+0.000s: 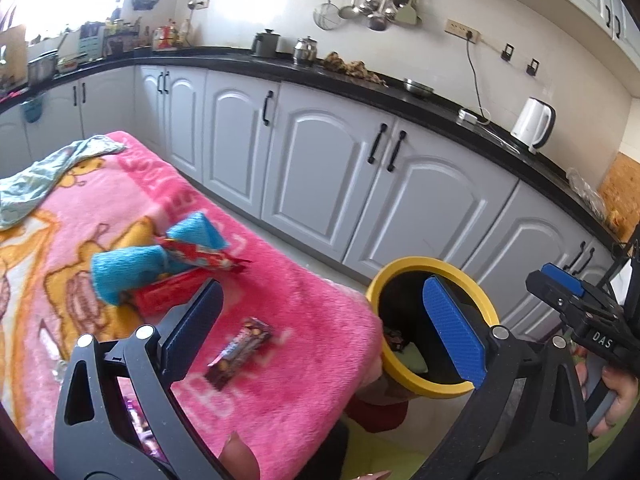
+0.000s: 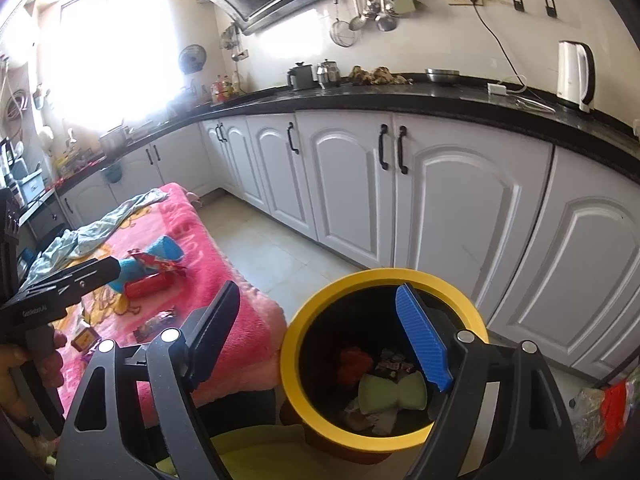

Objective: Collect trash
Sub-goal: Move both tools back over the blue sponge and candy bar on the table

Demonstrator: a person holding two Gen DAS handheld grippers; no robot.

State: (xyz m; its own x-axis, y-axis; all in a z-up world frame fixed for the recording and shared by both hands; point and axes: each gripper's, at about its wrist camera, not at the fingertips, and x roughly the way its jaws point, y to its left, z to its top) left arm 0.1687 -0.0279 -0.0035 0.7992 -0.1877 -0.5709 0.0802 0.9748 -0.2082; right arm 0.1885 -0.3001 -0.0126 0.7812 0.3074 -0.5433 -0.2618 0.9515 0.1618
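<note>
A yellow-rimmed black bin [image 2: 294, 344] stands on the floor beside a table under a pink blanket [image 1: 312, 312]; it shows in the left wrist view too [image 1: 400, 376]. It holds a red scrap, a pale green piece and wrappers [image 2: 390, 394]. A dark candy wrapper [image 1: 239, 351] lies on the blanket between my left gripper's fingers. Red wrappers [image 1: 200, 258] and a blue cloth [image 1: 124, 276] lie farther back. My left gripper [image 1: 324, 328] is open and empty above the table's corner. My right gripper [image 2: 324, 336] is open and empty over the bin.
White cabinets [image 2: 440, 208] under a black counter [image 2: 400, 96] run behind the bin. A white kettle [image 2: 576, 74] stands on the counter. A light blue garment [image 1: 36, 176] lies at the blanket's far end. More small wrappers [image 2: 154, 326] lie near the table's edge.
</note>
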